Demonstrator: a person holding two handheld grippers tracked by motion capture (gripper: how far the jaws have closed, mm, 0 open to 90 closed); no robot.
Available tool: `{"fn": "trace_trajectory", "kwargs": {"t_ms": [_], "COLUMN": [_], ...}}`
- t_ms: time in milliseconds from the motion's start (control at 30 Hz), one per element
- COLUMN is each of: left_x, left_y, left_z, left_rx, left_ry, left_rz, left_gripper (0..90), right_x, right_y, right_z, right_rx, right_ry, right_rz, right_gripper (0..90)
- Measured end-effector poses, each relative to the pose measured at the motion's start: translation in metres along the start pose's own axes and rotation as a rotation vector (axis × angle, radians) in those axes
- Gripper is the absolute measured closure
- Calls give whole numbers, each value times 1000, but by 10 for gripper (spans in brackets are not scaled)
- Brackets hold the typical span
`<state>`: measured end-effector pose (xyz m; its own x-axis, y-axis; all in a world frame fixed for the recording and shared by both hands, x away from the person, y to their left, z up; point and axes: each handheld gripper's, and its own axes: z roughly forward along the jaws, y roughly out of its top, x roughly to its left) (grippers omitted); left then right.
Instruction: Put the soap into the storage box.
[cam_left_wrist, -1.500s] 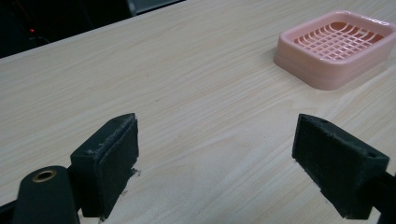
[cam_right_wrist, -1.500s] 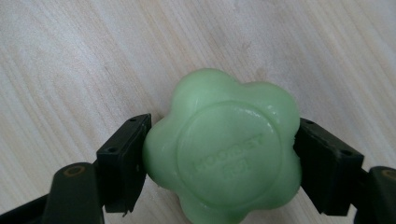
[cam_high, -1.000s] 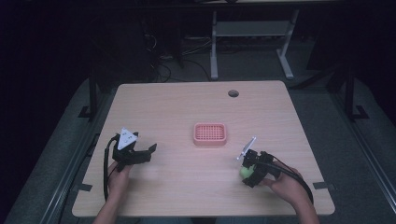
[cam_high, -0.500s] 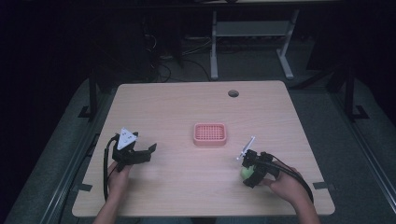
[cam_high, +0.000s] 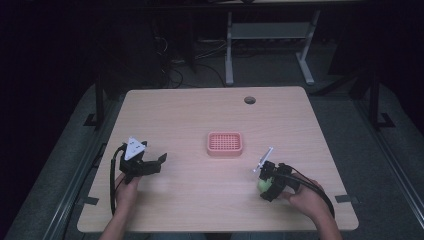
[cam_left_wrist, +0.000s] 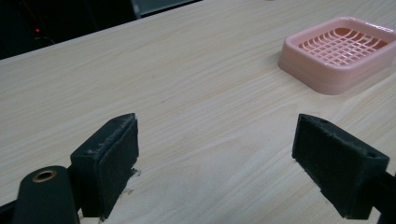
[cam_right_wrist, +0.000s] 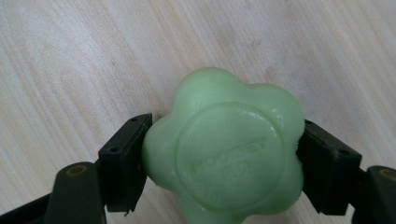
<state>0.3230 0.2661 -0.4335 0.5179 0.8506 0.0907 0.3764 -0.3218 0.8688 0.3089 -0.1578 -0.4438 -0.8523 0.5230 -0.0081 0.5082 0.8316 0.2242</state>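
Between right tool (cam_right_wrist: 223, 163) pads: green flower-shaped soap (cam_right_wrist: 224, 149), embossing visible close-up; left tool (cam_left_wrist: 229, 163) wide open, empty.

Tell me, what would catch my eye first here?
The green flower-shaped soap, pinched between the jaws of the right gripper near the table's front right. Then the pink dish at the table's middle, with nothing in it, and the left gripper, open over bare wood.

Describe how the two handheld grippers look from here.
Both are black with two blocky jaws. The left gripper carries a grey three-cornered plate and a black cable looping beside the hand. The right gripper has a black cable trailing past the hand.
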Motion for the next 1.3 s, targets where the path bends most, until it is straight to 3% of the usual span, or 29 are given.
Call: {"fn": "trace_trajectory", "kwargs": {"t_ms": [133,267,767,1000,1300], "left_x": [1,2,4,5,5], "left_y": [0,0,0,-1,-2], "left_z": [0,-1,-2,-1,0], "left_rx": [-7,-6,-11,-12,-2], "left_ry": [4,9,14,11,4], "left_rz": [-7,-6,-11,-31,-35], "left_gripper": [143,143,143,143,143], "right_x": [0,-1,-14,-24,-30], "right_y": [-1,5,27,39,57], "right_z": [-1,-15,-36,-47,-56], "right_rx": [-13,-68,-105,-137,-142], "right_ry": [-4,-38,-20,-6,-16], "right_rz": [-2,-9,-11,-7,-16], "right_gripper": [256,256,256,256,256]}}
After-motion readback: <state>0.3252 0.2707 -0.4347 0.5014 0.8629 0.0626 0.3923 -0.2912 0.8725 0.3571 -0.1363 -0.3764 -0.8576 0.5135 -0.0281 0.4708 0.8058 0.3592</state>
